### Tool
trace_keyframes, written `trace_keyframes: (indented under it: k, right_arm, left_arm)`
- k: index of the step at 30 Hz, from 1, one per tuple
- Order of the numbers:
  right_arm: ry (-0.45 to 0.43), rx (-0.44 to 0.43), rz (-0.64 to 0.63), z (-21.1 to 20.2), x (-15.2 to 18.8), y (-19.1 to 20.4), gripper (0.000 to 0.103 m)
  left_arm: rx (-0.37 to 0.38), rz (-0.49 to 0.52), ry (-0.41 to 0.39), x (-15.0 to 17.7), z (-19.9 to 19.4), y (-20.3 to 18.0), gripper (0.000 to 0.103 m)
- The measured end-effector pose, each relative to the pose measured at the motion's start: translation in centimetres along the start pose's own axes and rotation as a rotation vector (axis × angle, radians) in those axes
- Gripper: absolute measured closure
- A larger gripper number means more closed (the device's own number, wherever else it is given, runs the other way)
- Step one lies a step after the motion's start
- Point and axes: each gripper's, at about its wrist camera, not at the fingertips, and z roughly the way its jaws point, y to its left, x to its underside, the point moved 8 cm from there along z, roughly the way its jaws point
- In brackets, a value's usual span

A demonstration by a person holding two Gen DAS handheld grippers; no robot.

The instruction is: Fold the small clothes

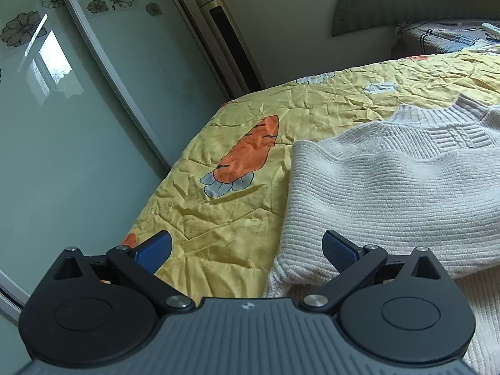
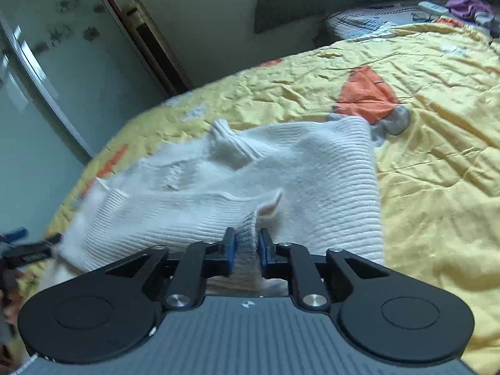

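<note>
**Cuff pinched, sweater waiting on the bed**

Yellow carrot-print bedspread [image 1: 237,193] is serving as the folding surface; the white knit sweater [image 1: 390,181] is lying across it, collar toward the headboard, so its long axis seems to be running up the bed; the right tongs [image 2: 245,247] are pinching a ribbed cuff, probably to carry the sleeve over the body; the left tongs [image 1: 247,250] are hanging spread at the sweater's left edge, holding nothing.
</note>
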Motion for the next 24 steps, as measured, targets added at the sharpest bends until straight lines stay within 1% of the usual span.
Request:
trace_keyframes:
  k: [1, 2, 3, 4, 5, 6, 7, 8, 9, 10, 11, 12, 14, 15, 16, 18, 19, 21, 22, 24]
  right_arm:
    - [-0.018, 0.056, -0.029, -0.3, 0.1, -0.2, 0.074]
    - [-0.046, 0.087, -0.040, -0.9, 0.1, -0.2, 0.074]
    - [-0.091, 0.120, -0.059, -1.7, -0.2, 0.2, 0.071]
    - [-0.140, 0.146, -0.095, -2.5, -0.5, 0.9, 0.072]
    - [-0.178, 0.157, -0.136, -3.0, -0.7, 1.9, 0.071]
    - [-0.196, 0.137, -0.170, -3.0, -0.8, 3.0, 0.071]
    - [-0.183, 0.097, -0.193, -2.6, -0.8, 4.2, 0.072]
    - [-0.153, 0.058, -0.207, -1.7, -0.6, 5.2, 0.071]
    - [-0.119, 0.033, -0.219, -0.6, -0.3, 5.9, 0.073]
    - [-0.081, 0.024, -0.231, 0.6, 0.2, 6.2, 0.074]
    - [-0.036, 0.028, -0.237, 2.0, 0.7, 6.3, 0.073]
    - [-0.010, 0.045, -0.231, 3.0, 1.1, 5.9, 0.073]
    - [-0.042, 0.055, -0.200, 2.4, 0.9, 6.0, 0.071]
    - [-0.066, 0.061, -0.208, 1.6, 0.9, 6.3, 0.064]
    - [-0.091, 0.071, -0.234, 0.8, 0.9, 6.7, 0.060]
    - [-0.107, 0.081, -0.283, 0.0, 1.3, 7.3, 0.046]
    - [-0.103, 0.080, -0.297, 0.0, 1.5, 7.5, 0.045]
    - [-0.063, 0.085, -0.303, 1.0, 2.1, 7.2, 0.043]
    - [-0.040, 0.091, -0.293, 1.7, 2.4, 6.8, 0.042]
    - [-0.052, 0.088, -0.256, 1.6, 2.5, 6.6, 0.042]
  left_arm:
    - [0.002, -0.006, 0.000, 0.1, -0.1, 0.1, 0.000]
    - [0.006, -0.014, -0.001, 0.1, -0.2, 0.1, 0.000]
    - [0.010, -0.020, 0.001, 0.1, -0.3, 0.1, 0.000]
    - [0.018, -0.024, 0.002, 0.0, -0.3, -0.1, 0.000]
    - [0.027, -0.026, 0.003, -0.1, -0.3, -0.4, 0.000]
    - [0.036, -0.025, 0.006, -0.2, -0.2, -0.8, 0.000]
    - [0.047, -0.019, 0.009, -0.2, -0.1, -1.3, 0.000]
    - [0.059, -0.010, 0.014, -0.1, 0.1, -1.8, 0.000]
    - [0.059, -0.007, 0.027, 0.1, 0.5, -2.2, 0.000]
    - [0.048, -0.011, 0.046, 0.5, 0.9, -2.3, 0.000]
    - [0.044, -0.025, 0.063, 0.8, 1.2, -2.1, 0.000]
    - [0.052, -0.051, 0.073, 1.1, 1.4, -1.5, 0.000]
    - [0.066, -0.121, 0.079, 1.6, 1.3, 0.2, 0.000]
    - [0.057, -0.147, 0.084, 1.7, 1.3, 1.2, 0.000]
    - [0.039, -0.174, 0.092, 2.0, 1.5, 2.3, 0.000]
    - [0.025, -0.216, 0.101, 2.3, 1.6, 4.1, 0.000]
    - [0.031, -0.229, 0.107, 2.6, 1.6, 4.6, 0.000]
    - [0.059, -0.227, 0.116, 3.0, 1.5, 4.7, 0.000]
    - [0.069, -0.205, 0.122, 3.4, 1.5, 4.4, 0.000]
    - [0.060, -0.140, 0.127, 4.1, 1.4, 3.5, 0.000]
